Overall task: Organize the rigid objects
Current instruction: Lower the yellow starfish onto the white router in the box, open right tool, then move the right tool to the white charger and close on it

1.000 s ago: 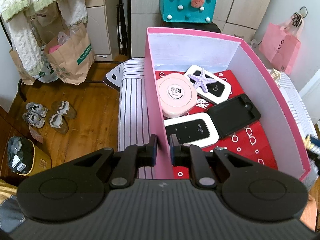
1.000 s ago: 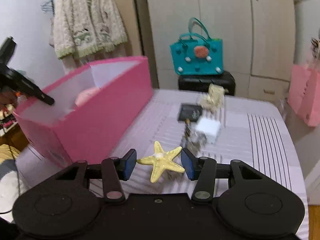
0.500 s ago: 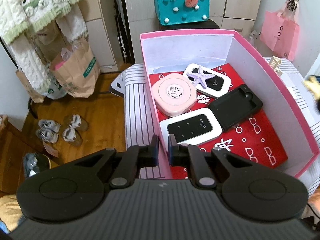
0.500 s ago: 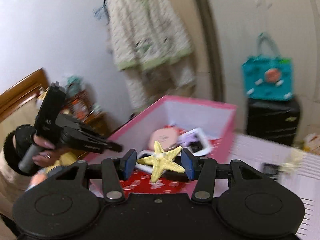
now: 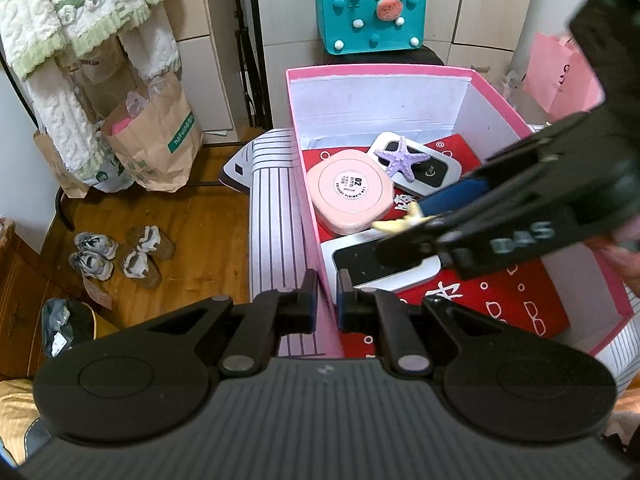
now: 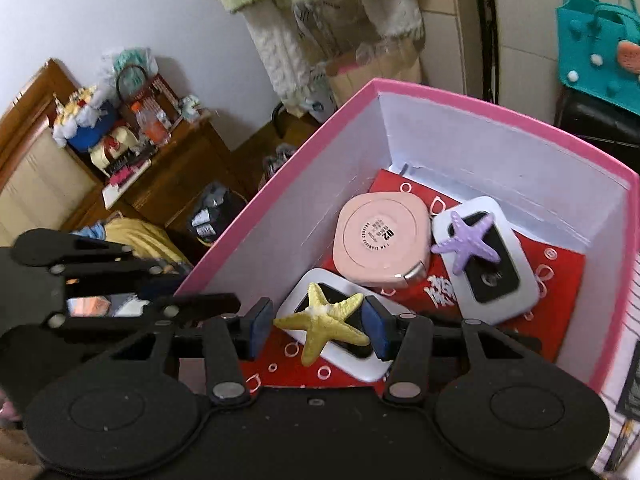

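My right gripper is shut on a yellow starfish and holds it inside the pink box, above a white device. It also shows in the left wrist view, reaching in from the right with the yellow starfish. My left gripper is shut on the box's near left wall. Inside lie a pink round case, a purple starfish on another white device, and a red printed sheet.
The box stands on a striped surface. A teal bag stands behind it and a pink bag at the right. Paper bags and shoes are on the wooden floor at the left.
My right gripper has carried the yellow starfish from over the striped surface into the pink box. My left gripper keeps its hold on the box wall.
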`<action>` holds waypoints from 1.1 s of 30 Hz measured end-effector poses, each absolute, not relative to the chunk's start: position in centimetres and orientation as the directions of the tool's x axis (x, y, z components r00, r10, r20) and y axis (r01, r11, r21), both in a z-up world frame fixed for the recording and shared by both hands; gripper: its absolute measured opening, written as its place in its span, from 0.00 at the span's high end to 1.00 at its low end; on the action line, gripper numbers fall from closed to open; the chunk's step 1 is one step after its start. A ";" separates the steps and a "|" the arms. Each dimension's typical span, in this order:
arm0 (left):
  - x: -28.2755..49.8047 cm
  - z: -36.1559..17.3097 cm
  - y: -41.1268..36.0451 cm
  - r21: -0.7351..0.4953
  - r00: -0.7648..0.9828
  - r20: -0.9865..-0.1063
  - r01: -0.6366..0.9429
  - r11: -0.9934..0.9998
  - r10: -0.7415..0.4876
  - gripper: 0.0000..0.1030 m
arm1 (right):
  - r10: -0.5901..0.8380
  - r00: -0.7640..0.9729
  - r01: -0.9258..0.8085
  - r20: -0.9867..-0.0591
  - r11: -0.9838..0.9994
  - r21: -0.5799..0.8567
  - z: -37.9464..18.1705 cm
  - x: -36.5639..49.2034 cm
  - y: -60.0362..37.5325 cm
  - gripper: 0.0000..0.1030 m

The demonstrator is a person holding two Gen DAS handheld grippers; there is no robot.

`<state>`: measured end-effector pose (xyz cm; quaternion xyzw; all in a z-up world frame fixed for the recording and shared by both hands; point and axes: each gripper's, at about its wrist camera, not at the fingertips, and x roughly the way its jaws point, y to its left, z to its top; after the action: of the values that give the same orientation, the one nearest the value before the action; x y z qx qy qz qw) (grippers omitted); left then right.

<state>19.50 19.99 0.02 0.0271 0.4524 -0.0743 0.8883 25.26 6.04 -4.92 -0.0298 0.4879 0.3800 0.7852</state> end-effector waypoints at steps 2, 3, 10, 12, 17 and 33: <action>19.6 0.1 19.9 -0.019 0.577 -0.810 0.158 0.987 -0.108 0.92 | 0.549 0.225 -0.623 -0.805 0.716 0.314 -5.5 25.7 6.7 0.47; 19.6 0.1 20.0 -0.021 0.576 -0.810 0.159 0.987 -0.110 0.92 | 0.539 0.218 -0.625 -0.813 0.717 0.308 -5.8 25.7 7.0 0.47; 19.8 0.1 20.3 -0.039 0.571 -0.811 0.160 0.986 -0.125 0.91 | 0.488 0.233 -0.607 -0.841 0.749 0.266 -7.6 26.5 7.9 0.46; 19.7 0.1 20.3 -0.041 0.573 -0.810 0.159 0.986 -0.126 0.91 | 0.488 0.261 -0.604 -0.833 0.756 0.253 -7.2 26.2 7.7 0.45; 19.8 0.1 20.4 -0.046 0.573 -0.809 0.164 0.985 -0.133 0.91 | 0.546 0.306 -0.609 -0.780 0.742 0.281 -4.9 24.5 4.9 0.45; 19.7 0.2 20.0 -0.036 0.571 -0.814 0.139 0.990 -0.110 0.91 | 0.534 0.564 -0.476 -0.630 0.834 0.281 0.0 17.5 -11.7 0.41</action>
<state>19.75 20.01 0.16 0.0157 0.4579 -0.0701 0.8861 17.46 -11.66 0.01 0.0396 0.3691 0.2856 0.8835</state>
